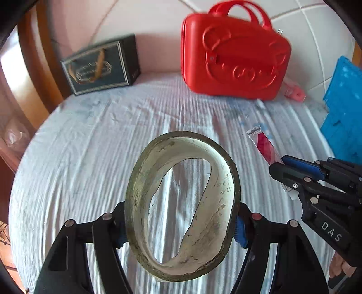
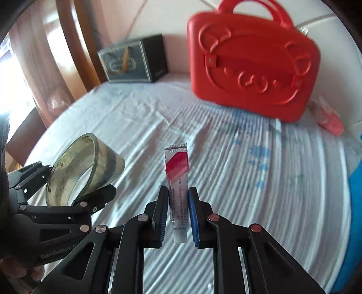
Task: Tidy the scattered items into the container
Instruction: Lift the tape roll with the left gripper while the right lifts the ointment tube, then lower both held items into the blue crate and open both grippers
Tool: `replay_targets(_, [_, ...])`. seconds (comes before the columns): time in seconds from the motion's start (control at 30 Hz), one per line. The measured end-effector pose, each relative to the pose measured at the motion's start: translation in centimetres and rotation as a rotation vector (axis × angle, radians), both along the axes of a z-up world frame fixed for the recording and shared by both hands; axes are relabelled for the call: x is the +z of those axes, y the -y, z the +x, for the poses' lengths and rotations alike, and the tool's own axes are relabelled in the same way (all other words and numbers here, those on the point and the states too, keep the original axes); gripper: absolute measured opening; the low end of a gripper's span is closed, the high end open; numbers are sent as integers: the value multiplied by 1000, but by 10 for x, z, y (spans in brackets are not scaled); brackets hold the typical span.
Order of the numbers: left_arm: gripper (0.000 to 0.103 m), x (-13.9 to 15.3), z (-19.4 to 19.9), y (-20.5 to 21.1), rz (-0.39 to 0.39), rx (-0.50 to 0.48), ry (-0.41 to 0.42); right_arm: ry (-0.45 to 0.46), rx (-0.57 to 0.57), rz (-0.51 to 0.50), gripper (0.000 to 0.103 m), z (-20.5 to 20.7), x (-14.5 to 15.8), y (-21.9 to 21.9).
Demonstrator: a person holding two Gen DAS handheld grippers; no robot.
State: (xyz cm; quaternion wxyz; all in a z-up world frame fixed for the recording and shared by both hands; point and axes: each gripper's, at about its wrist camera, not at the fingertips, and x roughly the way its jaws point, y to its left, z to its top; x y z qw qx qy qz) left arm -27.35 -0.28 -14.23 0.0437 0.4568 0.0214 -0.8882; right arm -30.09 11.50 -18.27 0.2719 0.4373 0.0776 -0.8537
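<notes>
A wrinkled pale blue sheet (image 1: 90, 158) covers the bed. At its far side a dark gift bag (image 1: 101, 65) with a tan ribbon handle stands against the pink wall (image 1: 144, 18). A wooden frame (image 2: 74, 49) runs beside the bag.

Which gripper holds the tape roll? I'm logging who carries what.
The left gripper clamps the tape roll; the right gripper holds a red-and-white tube instead.
</notes>
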Motion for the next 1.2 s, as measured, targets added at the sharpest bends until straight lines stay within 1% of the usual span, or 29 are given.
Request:
replay_targets(0.1, [69, 30, 31, -9, -16, 32, -53, -52, 11, -30, 18, 33, 29, -14])
replay_targets(0.2, [69, 55, 59, -15, -13, 57, -93, -89, 29, -54, 18, 63, 54, -27])
replay_targets(0.3, [69, 83, 89, -25, -19, 62, -153, -137, 42, -68, 18, 94, 78, -39])
replay_targets(0.37, [69, 98, 106, -32, -11, 49, -185, -169, 31, -87, 18, 114, 97, -48])
replay_targets(0.47, [69, 121, 125, -45, 0, 0, -235, -218, -1, -98, 18, 145, 124, -62])
replay_targets(0.57, [69, 143, 145, -64, 22, -83, -289, -271, -62, -95, 18, 174, 152, -79])
replay_targets(0.67, [69, 164, 160, -93, 47, -177, -340, -304, -133, -110, 18, 203, 181, -103])
replay_targets(0.8, [69, 195, 178, -149, 93, -309, -388, -371, -238, -102, 18, 238, 218, -150])
replay_targets(0.9, [69, 214, 185, -199, 94, -405, -415, -424, -348, -78, 18, 259, 240, -202])
replay_targets(1.0, [69, 230, 191, -256, 118, -495, -435, -458, -465, -43, 18, 273, 251, -260])
replay_targets(1.07, [69, 237, 195, -299, 128, -548, -431, -462, -529, -18, 18, 277, 254, -300])
replay_targets(1.2, [69, 237, 198, -391, 128, -621, -404, -442, -631, 24, 18, 282, 250, -392])
